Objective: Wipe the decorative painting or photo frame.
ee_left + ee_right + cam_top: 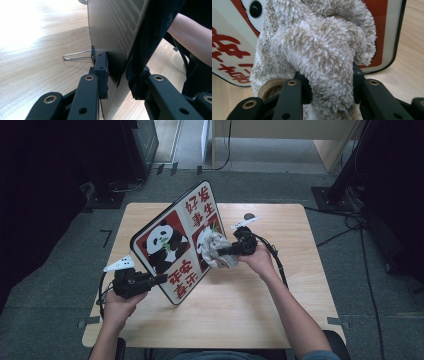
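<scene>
On the left of the high view, your left hand (117, 307) is holding the left gripper (159, 279) at the near-left part of the wooden table (250, 320). Its jaws are closing on the lower left edge of the panda board (175, 242), one jaw on the printed face and one on the back. In the left gripper view the board's thin edge (125, 72) is sitting between the two black jaws, clamped from both sides, and a bent wire stand (77, 55) is sticking out from the board's back and resting on the tabletop.

The board itself is standing tilted on the table, near the middle, its lower edge touching the wood. It is showing a panda picture on red at the left and red characters along its upper and lower parts.

Moving right, a fluffy beige cloth (216, 251) is pressing against the right half of the board's face. Your right gripper (225, 252) is gripping that cloth: in the right gripper view a thick fold of the cloth (324, 70) is bunching between the jaws, which are standing partly apart around it, with the board's red and white print just behind. Your right hand (257, 260) is holding this gripper above the table's middle, right of the board.
</scene>
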### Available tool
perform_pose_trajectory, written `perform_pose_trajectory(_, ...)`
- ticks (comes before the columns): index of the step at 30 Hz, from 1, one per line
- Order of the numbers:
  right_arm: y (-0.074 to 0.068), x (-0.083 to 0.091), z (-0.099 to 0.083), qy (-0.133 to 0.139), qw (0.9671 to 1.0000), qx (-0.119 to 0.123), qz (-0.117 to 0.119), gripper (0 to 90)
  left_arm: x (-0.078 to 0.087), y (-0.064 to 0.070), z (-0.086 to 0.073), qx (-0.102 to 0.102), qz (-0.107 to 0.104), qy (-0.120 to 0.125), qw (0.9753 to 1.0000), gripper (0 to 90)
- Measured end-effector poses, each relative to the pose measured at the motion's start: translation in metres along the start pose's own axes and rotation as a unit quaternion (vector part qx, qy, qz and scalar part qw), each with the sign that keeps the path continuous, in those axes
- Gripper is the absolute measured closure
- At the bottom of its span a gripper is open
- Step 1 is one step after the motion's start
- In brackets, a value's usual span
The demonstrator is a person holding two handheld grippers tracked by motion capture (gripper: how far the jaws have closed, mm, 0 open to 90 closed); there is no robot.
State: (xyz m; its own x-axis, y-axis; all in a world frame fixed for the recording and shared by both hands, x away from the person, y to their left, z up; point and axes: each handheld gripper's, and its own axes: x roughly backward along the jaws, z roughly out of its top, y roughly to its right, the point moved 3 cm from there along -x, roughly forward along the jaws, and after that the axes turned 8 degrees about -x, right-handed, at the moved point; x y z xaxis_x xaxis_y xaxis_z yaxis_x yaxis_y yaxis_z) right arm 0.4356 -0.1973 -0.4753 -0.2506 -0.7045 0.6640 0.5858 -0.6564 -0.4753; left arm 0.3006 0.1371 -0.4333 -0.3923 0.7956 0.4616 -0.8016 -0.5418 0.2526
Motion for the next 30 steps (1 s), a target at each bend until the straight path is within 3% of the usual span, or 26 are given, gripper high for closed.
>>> perform_pose_trajectory(6, 0.007, -0.008, -0.012, -0.011, 0.9999, -0.008, -0.001, 65.8, 0.000, 0.000, 0.000, 0.000, 0.001, 0.000, 1.0000, 72.4)
perform_pose_trajectory(15, 0.010, -0.012, -0.019, -0.021, 0.9997, -0.001, -0.014, 65.8, 0.000, 0.000, 0.000, 0.002, 0.000, 0.001, 1.0000, 72.4)
perform_pose_trajectory(23, 0.005, -0.001, -0.015, -0.025, 0.9994, 0.014, -0.017, 66.6, 0.000, -0.002, -0.001, 0.008, 0.003, 0.005, 1.0000, 73.3)
perform_pose_trajectory(30, -0.011, 0.026, 0.002, 0.002, 0.9997, 0.025, 0.005, 66.9, 0.000, -0.002, -0.001, 0.014, 0.006, 0.007, 0.9999, 73.7)
